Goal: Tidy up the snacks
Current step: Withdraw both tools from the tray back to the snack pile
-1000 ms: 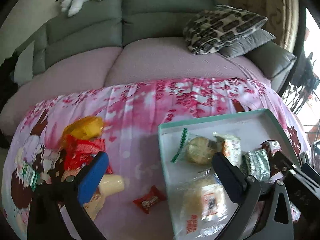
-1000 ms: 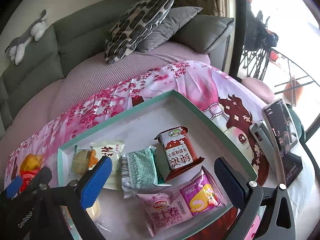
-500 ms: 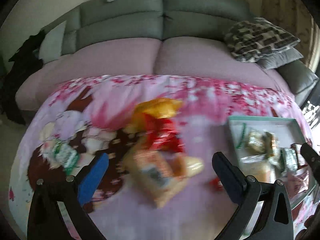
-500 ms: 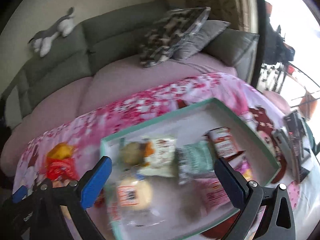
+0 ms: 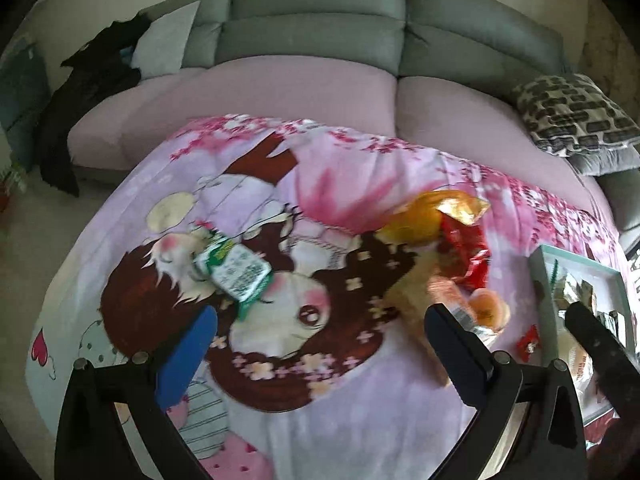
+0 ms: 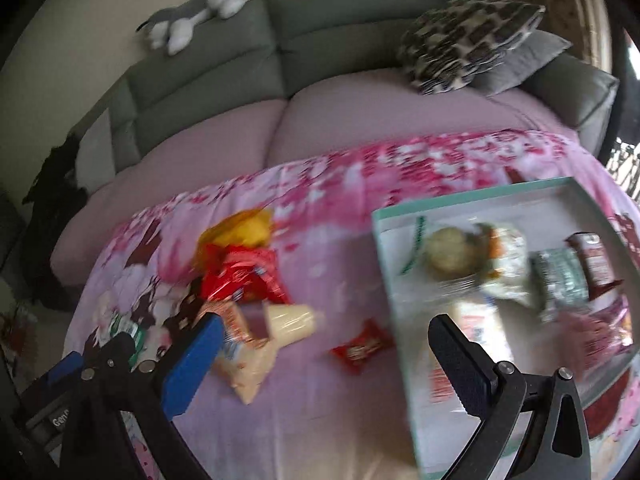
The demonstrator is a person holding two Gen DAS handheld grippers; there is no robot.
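Note:
Loose snacks lie on a pink printed cloth: a green-white packet (image 5: 236,272), a yellow bag (image 5: 432,216), a red bag (image 5: 468,256), a pale bread pack (image 6: 288,324) and a small red candy (image 6: 360,346). A teal tray (image 6: 472,196) at the right holds several snack packets. My left gripper (image 5: 320,352) is open and empty, just this side of the green-white packet. My right gripper (image 6: 324,356) is open and empty above the small red candy, by the tray's left wall. The left gripper also shows in the right wrist view (image 6: 96,360).
A grey sofa (image 6: 320,40) with pink seat cushions stands behind the cloth. A patterned pillow (image 6: 468,36) lies at its right, a plush toy (image 6: 196,12) on its back, dark clothing (image 5: 92,80) at its left. The cloth's left edge drops to the floor.
Both grippers have swung left. The left view has moved off the tray to the cloth's left part with the green-white packet. The right view has moved from the tray to the loose snacks.

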